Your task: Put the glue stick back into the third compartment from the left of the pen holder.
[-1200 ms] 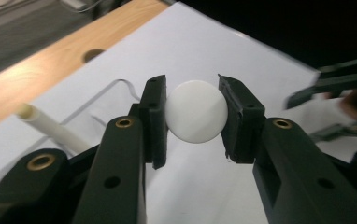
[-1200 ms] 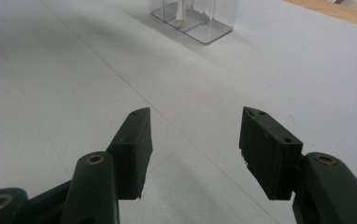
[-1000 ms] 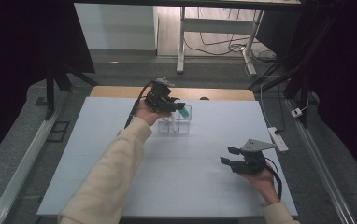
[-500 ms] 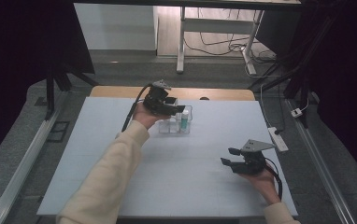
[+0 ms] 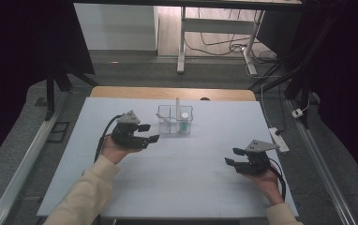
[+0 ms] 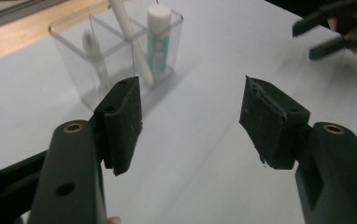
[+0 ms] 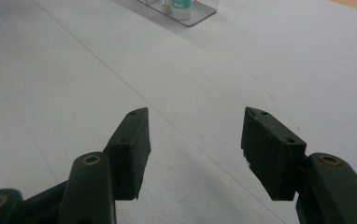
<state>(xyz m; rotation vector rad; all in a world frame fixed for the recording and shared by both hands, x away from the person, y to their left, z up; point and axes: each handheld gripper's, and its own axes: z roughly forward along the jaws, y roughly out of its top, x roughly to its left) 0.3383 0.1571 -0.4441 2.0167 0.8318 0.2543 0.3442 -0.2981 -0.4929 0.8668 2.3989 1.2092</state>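
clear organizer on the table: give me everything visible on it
The clear organizer is a small see-through box, plastic by its look, split by thin inner walls into compartments. It stands upright on the white table, toward the far edge, left of centre. Inside stand a green-and-white tube with a white cap, a white stick leaning over the rim, and a small pale item too blurred to name. Neither gripper touches it.
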